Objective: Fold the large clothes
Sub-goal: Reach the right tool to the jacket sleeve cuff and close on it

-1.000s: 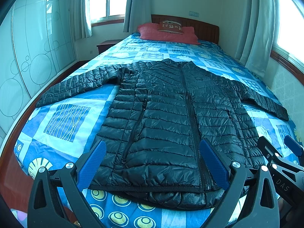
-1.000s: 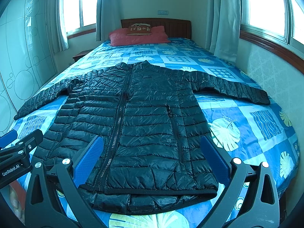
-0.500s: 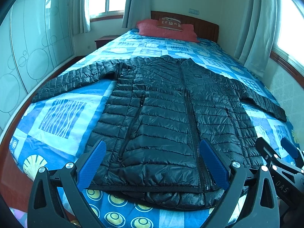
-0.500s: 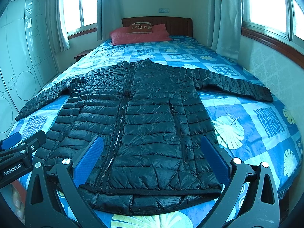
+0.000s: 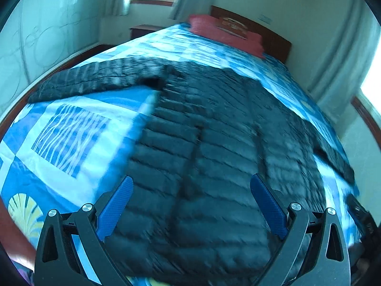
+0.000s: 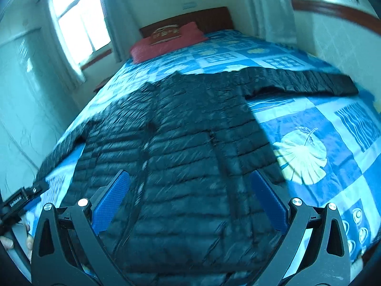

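Jacket flat on bed | below both open tools

jacket: black quilted cloth, slight sheen
bedcover: smooth printed cloth
headboard: dark wood
gripper pads: blue, textured
gripper arms: matt black plastic

A bedroom in someone's home, plainly. A wide bed fills most of the floor, made up with a blue patchwork bedspread printed with leaves and shells. At its head there is a dark wooden headboard with a red pillow against it. Pale curtains hang at bright windows on 2 sides. A small wooden nightstand sits in the corner by the bed, and frosted wardrobe doors with circle patterns line 1 wall.
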A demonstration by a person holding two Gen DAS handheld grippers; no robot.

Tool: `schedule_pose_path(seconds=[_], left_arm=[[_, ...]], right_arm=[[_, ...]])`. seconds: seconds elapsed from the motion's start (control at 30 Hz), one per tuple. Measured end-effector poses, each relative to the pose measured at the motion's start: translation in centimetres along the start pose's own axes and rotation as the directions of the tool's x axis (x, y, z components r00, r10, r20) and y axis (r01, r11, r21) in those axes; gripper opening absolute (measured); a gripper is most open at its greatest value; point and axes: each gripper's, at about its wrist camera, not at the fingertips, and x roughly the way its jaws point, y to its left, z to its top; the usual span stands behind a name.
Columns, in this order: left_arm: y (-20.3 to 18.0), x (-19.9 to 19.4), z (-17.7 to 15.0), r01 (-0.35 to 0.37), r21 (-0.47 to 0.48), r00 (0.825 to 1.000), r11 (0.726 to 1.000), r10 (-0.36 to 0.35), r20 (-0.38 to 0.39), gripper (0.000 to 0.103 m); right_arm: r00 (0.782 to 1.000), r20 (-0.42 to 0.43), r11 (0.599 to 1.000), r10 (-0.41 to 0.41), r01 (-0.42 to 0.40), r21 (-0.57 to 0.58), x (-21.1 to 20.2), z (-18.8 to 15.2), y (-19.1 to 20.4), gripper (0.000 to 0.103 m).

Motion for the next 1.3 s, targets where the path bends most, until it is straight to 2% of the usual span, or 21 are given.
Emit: schedule_pose_path(seconds=[0.1,0.23,0.37,0.43,0.53,0.7,0.93,1.03,1.1,1.2,1.27,1.3], left_arm=[[3.8,2.1,1.8,-0.056,-0.075,0.998,0.996,0.058,0.015,0.098],[10.0,5.2,3.9,-0.116,-0.195,0.993,0.974,0.118,0.001,0.098],[14.9,7.1,4.8,-0.184,-0.289,0.981,0.939,0.195,0.009,0.098],[16.7,8.0,5.0,-0.216,-0.319,0.974,0.923,0.228,0.0,0.098],[18.9,9.3,4.7,-0.236,-0.387,0.969,0.891,0.248,-0.021,0.098],[19.3,9.9,4.5,-0.267,-0.362,0.954,0.893,0.298,0.032,0.098],[19.7,10.0,3.9,-0.255,-0.379,0.95,0.889,0.303,0.072,0.098],[19.3,10.2,3.9,-0.277,-0.364,0.943,0.889,0.324,0.075,0.098],[19.2,10.3,3.9,-0.289,-0.357,0.94,0.888,0.334,0.071,0.098],[19.2,10.7,4.0,-0.297,-0.352,0.938,0.888,0.341,0.069,0.098],[19.2,10.8,4.0,-0.3,-0.35,0.937,0.887,0.344,0.069,0.098],[19.1,10.8,4.0,-0.302,-0.349,0.936,0.887,0.346,0.068,0.098]], right_arm=[[0.999,0.03,0.996,-0.019,0.017,0.083,1.3,2.3,-4.4,0.078],[0.997,0.071,0.967,-0.026,0.007,0.254,2.7,4.5,-11.2,0.077],[0.988,0.129,0.917,-0.085,0.027,0.397,3.8,6.2,-18.6,0.076],[0.984,0.139,0.88,-0.115,0.036,0.474,4.6,6.8,-22.3,0.063],[0.978,0.144,0.815,-0.15,0.04,0.578,6.1,7.8,-28.5,0.057],[0.962,0.185,0.737,-0.202,0.025,0.675,7.7,9.2,-36.0,0.057],[0.947,0.199,0.665,-0.254,0.021,0.747,10.3,11.3,-42.9,0.058],[0.943,0.198,0.628,-0.268,0.015,0.778,11.2,11.7,-45.2,0.058],[0.934,0.217,0.624,-0.283,0.008,0.781,11.5,12.4,-46.3,0.058],[0.925,0.224,0.643,-0.306,0.028,0.765,12.2,13.6,-47.2,0.062],[0.92,0.218,0.652,-0.327,0.052,0.756,12.5,14.2,-47.4,0.062],[0.917,0.208,0.663,-0.341,0.078,0.744,12.8,14.5,-47.2,0.058]])
